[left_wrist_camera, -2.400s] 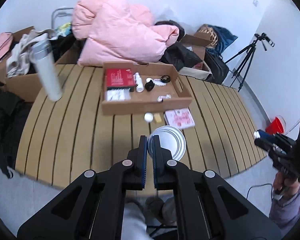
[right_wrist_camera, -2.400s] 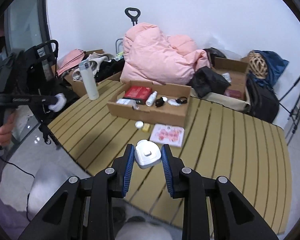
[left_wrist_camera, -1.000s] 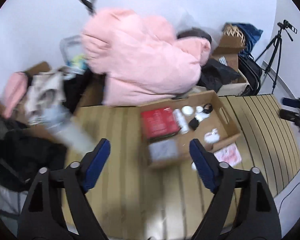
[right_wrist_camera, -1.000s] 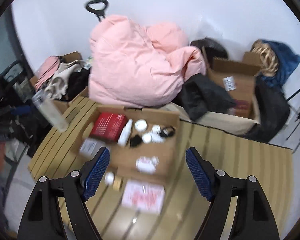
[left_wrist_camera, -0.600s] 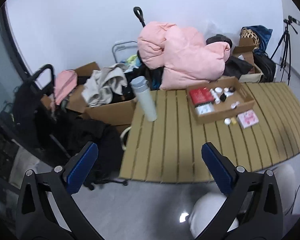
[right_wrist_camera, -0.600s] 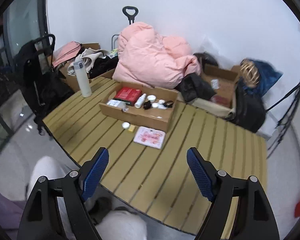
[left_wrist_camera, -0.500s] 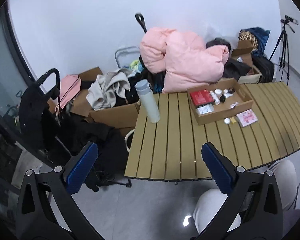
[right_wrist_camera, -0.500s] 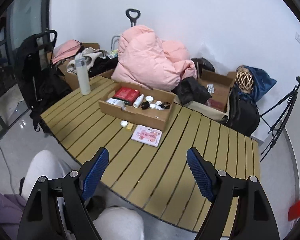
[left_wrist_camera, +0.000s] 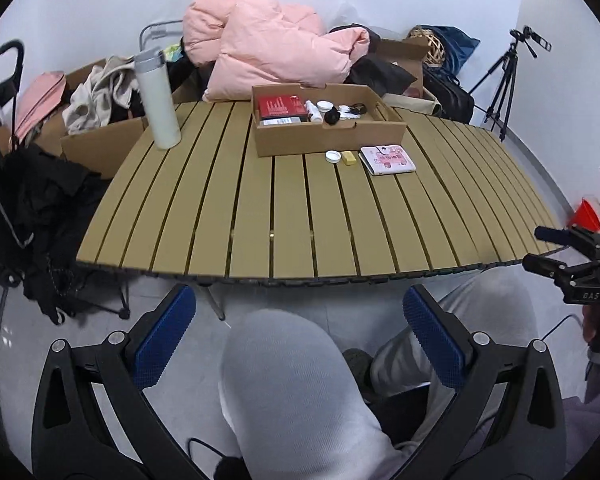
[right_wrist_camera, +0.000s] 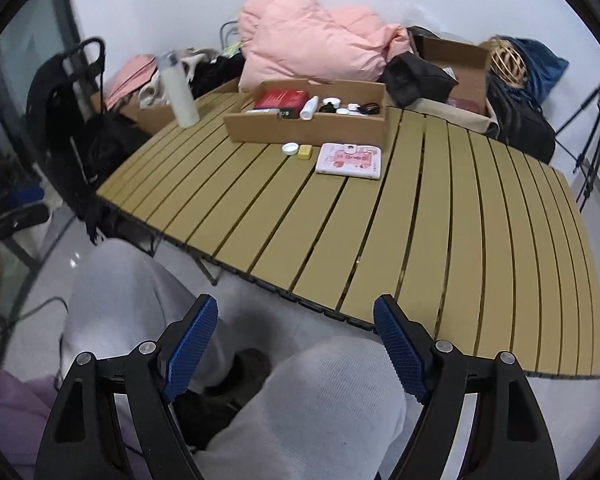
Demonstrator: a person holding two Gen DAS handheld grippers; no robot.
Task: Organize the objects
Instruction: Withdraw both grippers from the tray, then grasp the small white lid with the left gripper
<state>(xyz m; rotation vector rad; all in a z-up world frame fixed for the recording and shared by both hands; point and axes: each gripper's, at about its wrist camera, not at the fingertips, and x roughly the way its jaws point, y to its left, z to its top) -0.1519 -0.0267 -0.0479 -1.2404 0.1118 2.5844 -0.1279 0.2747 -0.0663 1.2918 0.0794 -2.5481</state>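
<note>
Holding both grippers, left gripper (left_wrist_camera: 298, 334) and right gripper (right_wrist_camera: 294, 346), spread empty, we should approach the pink case (right_wrist_camera: 349, 160) at twelve o'clock squarely.

Slatted table (left_wrist_camera: 300, 216): cardboard box (left_wrist_camera: 328, 134) at far centre, holding a flat box (left_wrist_camera: 278, 106) at left, a bottle (left_wrist_camera: 312, 112) and small items to its right. Just near the box: cap (left_wrist_camera: 333, 156), small block (left_wrist_camera: 348, 158), booklet (left_wrist_camera: 387, 159), left to right. Flask (left_wrist_camera: 158, 98) stands upright at far left. Bedding pile (left_wrist_camera: 272, 48) behind table.
</note>
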